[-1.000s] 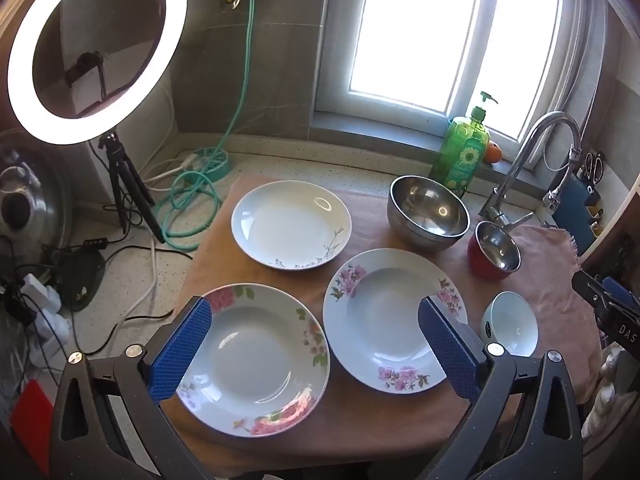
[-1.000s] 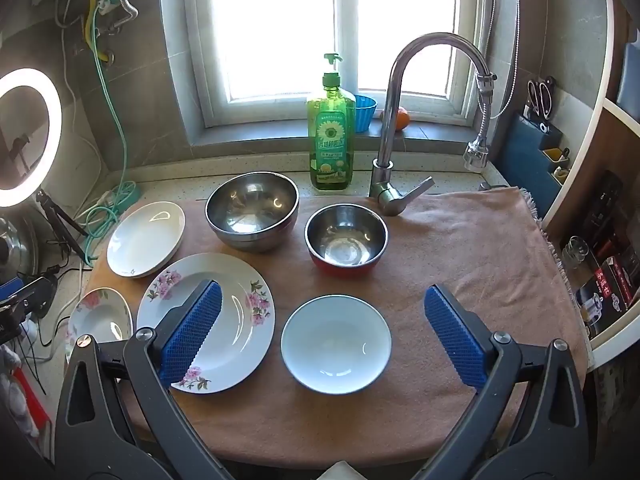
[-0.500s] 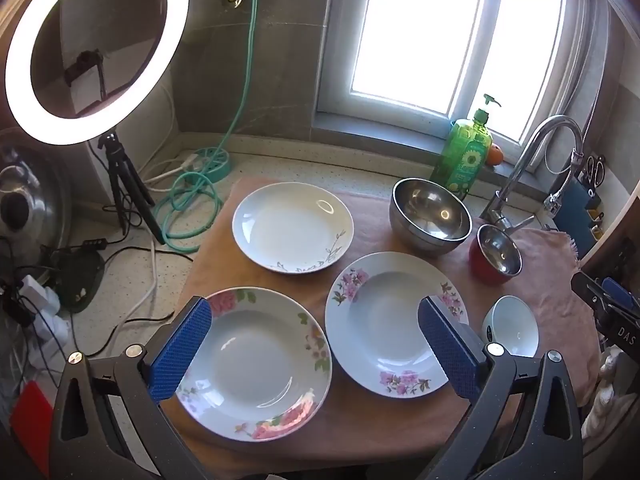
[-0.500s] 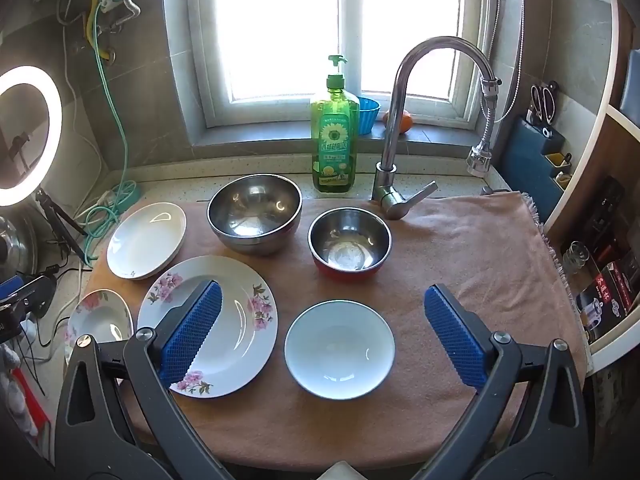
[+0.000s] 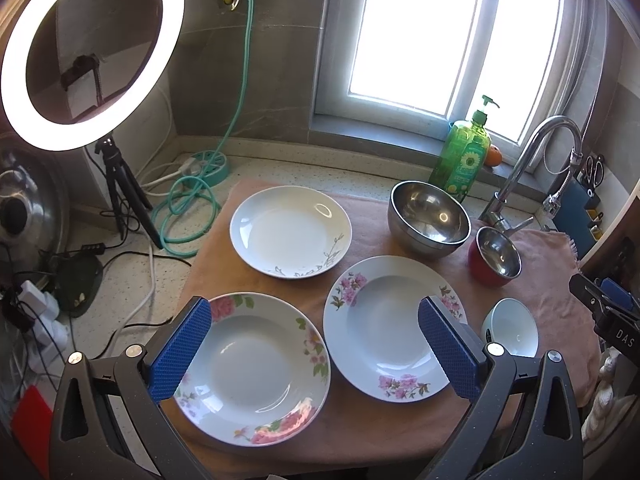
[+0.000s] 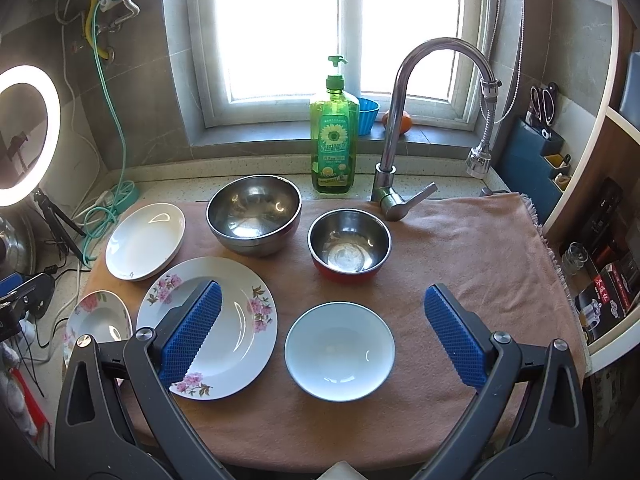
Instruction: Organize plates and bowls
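Note:
Three plates lie on a pink cloth (image 5: pixel 368 236): a plain white plate (image 5: pixel 290 230) at the back, a rose-rimmed plate (image 5: pixel 252 368) near left, and a pink-flowered plate (image 5: pixel 392 326) beside it. A large steel bowl (image 6: pixel 254 210), a red-sided steel bowl (image 6: pixel 349 243) and a small white bowl (image 6: pixel 340 350) sit to the right. My left gripper (image 5: pixel 316 348) hovers open above the two near plates, holding nothing. My right gripper (image 6: pixel 320 336) hovers open above the white bowl (image 5: pixel 512 330), also empty.
A green soap bottle (image 6: pixel 334 136) and a steel tap (image 6: pixel 400 128) stand behind the bowls. A ring light (image 5: pixel 80 52) on a tripod, a coiled green hose (image 5: pixel 188 208) and cables fill the counter to the left. A shelf (image 6: pixel 600 280) borders the cloth at right.
Both views have shifted slightly, with the dishes sliding a little lower in frame as the grippers drew back or rose. No dish has moved and both grippers stay open.

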Demonstrator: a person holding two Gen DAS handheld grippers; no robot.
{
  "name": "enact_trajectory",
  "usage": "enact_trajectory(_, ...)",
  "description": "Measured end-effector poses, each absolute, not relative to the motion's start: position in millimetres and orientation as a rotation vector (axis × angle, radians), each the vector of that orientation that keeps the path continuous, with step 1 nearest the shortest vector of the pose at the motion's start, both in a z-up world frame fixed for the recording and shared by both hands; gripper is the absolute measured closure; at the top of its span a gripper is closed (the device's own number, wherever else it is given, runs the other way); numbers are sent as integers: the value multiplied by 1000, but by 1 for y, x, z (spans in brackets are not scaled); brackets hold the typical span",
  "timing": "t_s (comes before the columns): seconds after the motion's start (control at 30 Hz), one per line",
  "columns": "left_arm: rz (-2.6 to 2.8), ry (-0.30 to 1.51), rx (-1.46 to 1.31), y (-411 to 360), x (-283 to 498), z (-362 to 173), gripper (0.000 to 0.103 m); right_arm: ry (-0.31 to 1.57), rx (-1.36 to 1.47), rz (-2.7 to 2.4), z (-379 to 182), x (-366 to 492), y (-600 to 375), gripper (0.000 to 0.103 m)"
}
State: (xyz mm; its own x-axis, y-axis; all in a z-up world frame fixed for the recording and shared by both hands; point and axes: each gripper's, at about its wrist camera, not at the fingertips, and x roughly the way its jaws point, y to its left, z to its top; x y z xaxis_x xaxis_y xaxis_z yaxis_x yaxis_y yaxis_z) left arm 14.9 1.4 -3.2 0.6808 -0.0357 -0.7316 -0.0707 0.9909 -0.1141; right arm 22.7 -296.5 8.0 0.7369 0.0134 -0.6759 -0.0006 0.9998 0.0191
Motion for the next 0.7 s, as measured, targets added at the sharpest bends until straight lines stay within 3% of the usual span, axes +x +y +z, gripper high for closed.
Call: enact_trajectory(0.7,19,825,-129,1,17,-5,1,759,21,12,5,24,-294,0)
